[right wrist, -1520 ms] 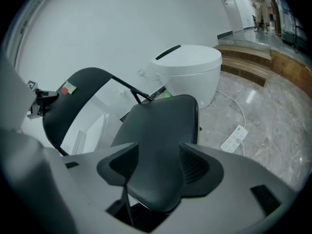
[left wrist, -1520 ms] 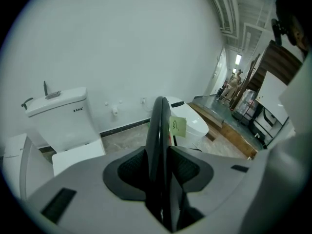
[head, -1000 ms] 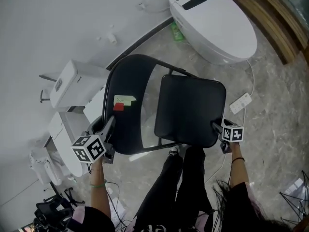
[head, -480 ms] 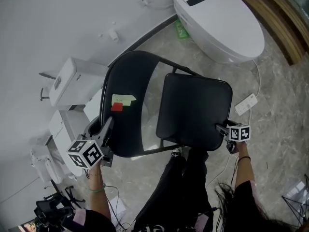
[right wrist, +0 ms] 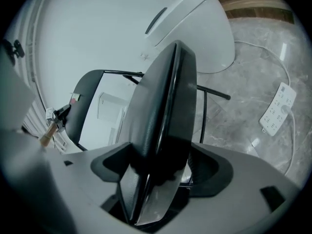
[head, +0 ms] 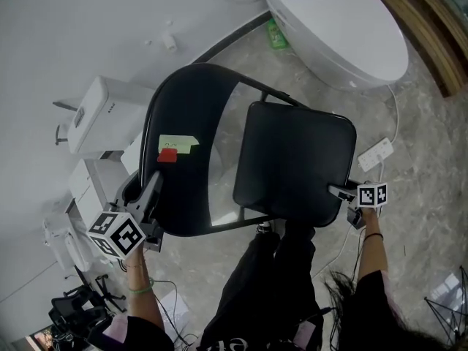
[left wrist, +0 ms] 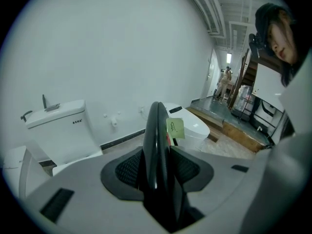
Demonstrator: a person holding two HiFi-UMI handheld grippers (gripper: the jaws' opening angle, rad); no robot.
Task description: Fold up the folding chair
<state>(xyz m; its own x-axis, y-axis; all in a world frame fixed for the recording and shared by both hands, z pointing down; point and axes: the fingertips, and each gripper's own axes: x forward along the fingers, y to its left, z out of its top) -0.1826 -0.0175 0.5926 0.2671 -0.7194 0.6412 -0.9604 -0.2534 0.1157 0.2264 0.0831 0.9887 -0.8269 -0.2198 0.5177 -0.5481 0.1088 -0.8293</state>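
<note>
**Fig. — Two-handed hold on a folding chair, fold not yet closed**

The left gripper [head: 150, 189] is clamped on the rim of the chair's [head: 241, 108] backrest [head: 186, 115]. Seen along its jaws, the black rim runs straight up between the pads [left wrist: 127, 169], with a yellow note [left wrist: 175, 128] stuck just beyond them. The right gripper [head: 336, 190] has the near corner of the seat [head: 292, 159] between its jaws. They are opening, yet the padded edge fills the gap and both pads [right wrist: 109, 167] appear to bear on it. A clear gap separates seat and backrest, so the chair is judged only partly folded. A toilet [head: 344, 28] stands far ahead of both grippers, and a power strip [head: 376, 154] lies on the floor just outside the right one.

To fold well:
- Steady the backrest with the left gripper as the fixed side.
- Firm up the loosening right grip before loading it.
- Swing the seat edge towards the backrest in one arc about its hinge, without twisting it.
- Keep the legs planted.
</note>
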